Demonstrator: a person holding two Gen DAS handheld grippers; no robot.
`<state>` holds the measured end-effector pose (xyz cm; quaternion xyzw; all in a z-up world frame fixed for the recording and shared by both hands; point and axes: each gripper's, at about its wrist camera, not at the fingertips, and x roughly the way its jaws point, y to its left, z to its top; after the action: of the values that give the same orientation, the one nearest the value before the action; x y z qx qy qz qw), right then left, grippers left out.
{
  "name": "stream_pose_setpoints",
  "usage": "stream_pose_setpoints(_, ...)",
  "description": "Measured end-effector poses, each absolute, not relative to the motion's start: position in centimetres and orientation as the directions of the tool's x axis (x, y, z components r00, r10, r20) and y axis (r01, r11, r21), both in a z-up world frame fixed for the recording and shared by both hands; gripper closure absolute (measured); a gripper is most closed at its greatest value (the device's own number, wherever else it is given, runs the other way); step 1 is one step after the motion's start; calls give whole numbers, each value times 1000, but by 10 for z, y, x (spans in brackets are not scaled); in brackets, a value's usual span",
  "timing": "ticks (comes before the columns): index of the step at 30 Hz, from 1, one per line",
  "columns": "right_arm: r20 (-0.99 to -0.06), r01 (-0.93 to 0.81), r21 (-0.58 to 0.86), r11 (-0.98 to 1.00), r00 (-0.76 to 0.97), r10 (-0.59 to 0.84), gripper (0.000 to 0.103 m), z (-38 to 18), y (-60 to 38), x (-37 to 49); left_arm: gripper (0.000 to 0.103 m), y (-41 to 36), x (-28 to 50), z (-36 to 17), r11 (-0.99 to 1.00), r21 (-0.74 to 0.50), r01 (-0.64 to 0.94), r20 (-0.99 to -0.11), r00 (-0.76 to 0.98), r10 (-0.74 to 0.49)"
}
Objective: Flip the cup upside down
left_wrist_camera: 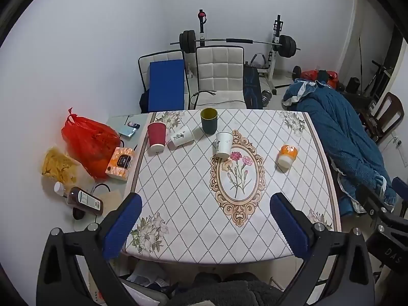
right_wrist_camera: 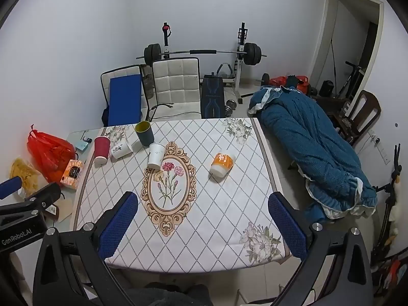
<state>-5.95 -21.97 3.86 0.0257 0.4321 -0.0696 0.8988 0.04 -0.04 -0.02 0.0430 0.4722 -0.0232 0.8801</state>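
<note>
Several cups stand on the patterned tablecloth point(left_wrist_camera: 178, 183). A dark green cup point(left_wrist_camera: 209, 120) point(right_wrist_camera: 144, 133) stands upright at the back, mouth up. A red paper cup point(left_wrist_camera: 156, 136) point(right_wrist_camera: 101, 149), a white paper cup point(left_wrist_camera: 223, 144) point(right_wrist_camera: 156, 155) and an orange-and-white cup point(left_wrist_camera: 287, 154) point(right_wrist_camera: 221, 164) rest mouth down. A white printed cup point(left_wrist_camera: 182, 135) point(right_wrist_camera: 121, 149) lies tilted between the red and green ones. My left gripper point(left_wrist_camera: 205, 219) and right gripper point(right_wrist_camera: 202, 218) hover open and empty over the table's near edge, far from the cups.
Left of the cloth lie a red plastic bag point(left_wrist_camera: 89, 140), a tissue box point(left_wrist_camera: 119, 163), a snack bag point(left_wrist_camera: 60, 164) and a brown bottle point(left_wrist_camera: 85, 200). White chairs point(left_wrist_camera: 219, 76) stand behind the table. A blue quilt point(right_wrist_camera: 313, 158) lies at the right.
</note>
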Motion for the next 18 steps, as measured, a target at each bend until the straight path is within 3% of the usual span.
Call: stream_pose_setpoints(18,-776,149,-1,989,623,-95,0,50,-218,-61,0,-4,-4,13,995,43,90,-815,579,-17)
